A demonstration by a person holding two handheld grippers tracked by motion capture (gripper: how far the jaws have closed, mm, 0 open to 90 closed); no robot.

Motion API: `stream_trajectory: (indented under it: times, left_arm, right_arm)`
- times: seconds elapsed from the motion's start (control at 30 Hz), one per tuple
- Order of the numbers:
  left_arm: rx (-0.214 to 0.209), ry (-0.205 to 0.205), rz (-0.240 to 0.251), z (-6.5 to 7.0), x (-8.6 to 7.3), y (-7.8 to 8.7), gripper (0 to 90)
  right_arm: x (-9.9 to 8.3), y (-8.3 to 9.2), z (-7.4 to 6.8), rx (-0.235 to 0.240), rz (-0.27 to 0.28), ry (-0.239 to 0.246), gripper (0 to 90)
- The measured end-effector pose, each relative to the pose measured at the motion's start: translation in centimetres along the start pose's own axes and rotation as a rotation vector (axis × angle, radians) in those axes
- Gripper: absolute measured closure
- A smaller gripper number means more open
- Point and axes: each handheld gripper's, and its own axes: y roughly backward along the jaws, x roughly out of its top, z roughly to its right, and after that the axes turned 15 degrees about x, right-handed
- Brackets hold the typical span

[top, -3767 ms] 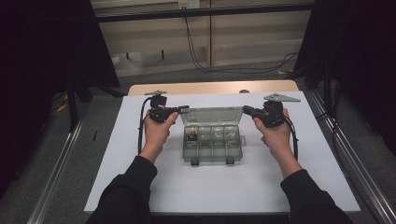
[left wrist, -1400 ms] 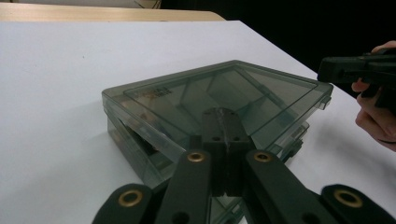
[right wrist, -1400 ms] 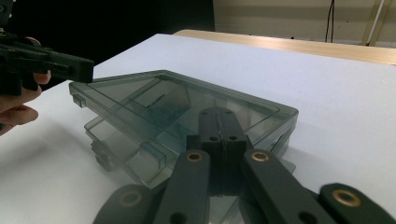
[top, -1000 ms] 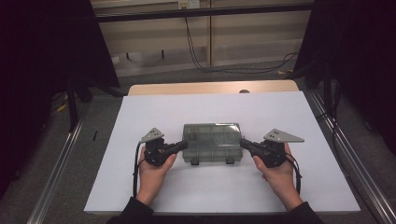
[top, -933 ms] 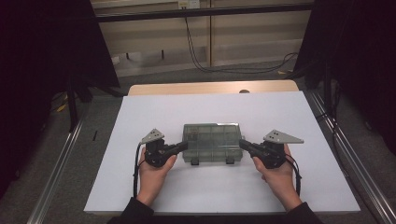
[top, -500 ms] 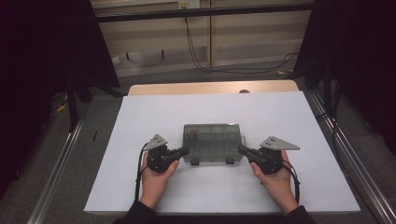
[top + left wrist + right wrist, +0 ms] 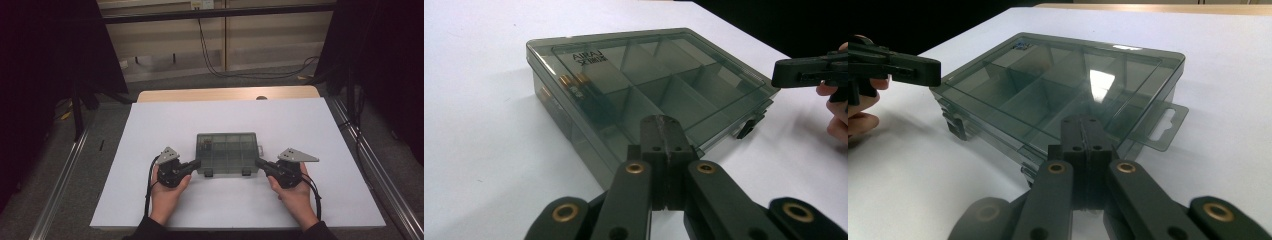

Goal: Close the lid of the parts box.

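Smoky translucent plastic compartment box (image 7: 227,153), lid down, near bench (image 7: 150,125) front edge | left claw (image 7: 196,163), right claw (image 7: 258,163): jaws together, empty, flanking box | step: lid-closing apparently done | next: press front latches.

Compartment box (image 7: 227,153) smoky translucent plastic, glossy lid; tongs (image 7: 661,131) matt black plastic; table cover (image 7: 165,125) smooth matt white

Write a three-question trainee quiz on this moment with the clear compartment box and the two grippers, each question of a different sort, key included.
1. True or false: the lid of the compartment box is closed.
2. How do the jaws of the left gripper and the right gripper stand? A) both wide open B) both shut C) one open, one shut
3. Fill in: the box rests on a ____ sheet.

Key: 1 true; 2 B, each shut with nothing between, one at each end of the box; 3 white.
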Motion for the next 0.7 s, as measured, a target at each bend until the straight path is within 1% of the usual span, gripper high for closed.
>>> stream_trajectory:
  times: [0.07, 0.1, 0.13, 0.23, 0.27, 0.43, 0.5, 0.57, 0.6, 0.63, 0.67, 0.7]
  left_arm:
    - [0.0, -0.003, 0.0, -0.01, -0.01, -0.02, 90.0]
    - [-0.002, -0.011, -0.004, -0.08, 0.0, 0.0, 90.0]
    - [-0.003, -0.008, -0.004, -0.08, -0.01, -0.02, 90.0]
    - [-0.001, -0.002, -0.005, -0.12, -0.01, -0.05, 90.0]
    - [-0.006, 0.002, -0.005, -0.17, -0.02, -0.06, 90.0]
    - [0.0, -0.001, -0.005, -0.1, -0.01, -0.08, 90.0]
    - [0.0, 0.004, -0.003, -0.08, 0.0, -0.09, 90.0]
    - [0.002, 0.003, -0.005, -0.07, 0.04, -0.1, 90.0]
    - [0.005, 0.002, -0.006, -0.06, 0.08, -0.1, 90.0]
    - [0.008, -0.002, -0.006, -0.05, 0.11, -0.12, 90.0]
    - [0.001, -0.001, -0.002, -0.07, 0.11, -0.15, 90.0]
    - [0.0, 0.002, -0.002, -0.05, 0.11, -0.17, 90.0]
  right_arm:
    - [-0.06, -0.04, 0.02, 0.002, 0.002, -0.003, 90.0]
    - [-0.09, -0.08, 0.02, -0.002, 0.0, -0.001, 90.0]
    - [-0.16, -0.14, 0.02, -0.006, -0.006, 0.002, 90.0]
    - [-0.24, -0.2, 0.08, -0.004, 0.003, -0.007, 90.0]
    - [-0.23, -0.21, 0.04, -0.005, -0.002, -0.003, 90.0]
    - [-0.25, -0.25, -0.03, -0.011, -0.008, 0.026, 90.0]
    - [-0.25, -0.25, -0.04, -0.012, -0.007, 0.024, 90.0]
    - [-0.26, -0.2, -0.13, -0.016, -0.001, 0.023, 90.0]
    - [-0.26, -0.13, -0.18, -0.015, 0.003, 0.032, 90.0]
    - [-0.19, 0.0, -0.26, -0.013, 0.023, 0.031, 90.0]
    - [-0.08, 0.23, -0.27, -0.008, 0.036, 0.046, 84.9]
    - [0.08, 0.48, -0.28, -0.003, 0.057, 0.058, 77.2]
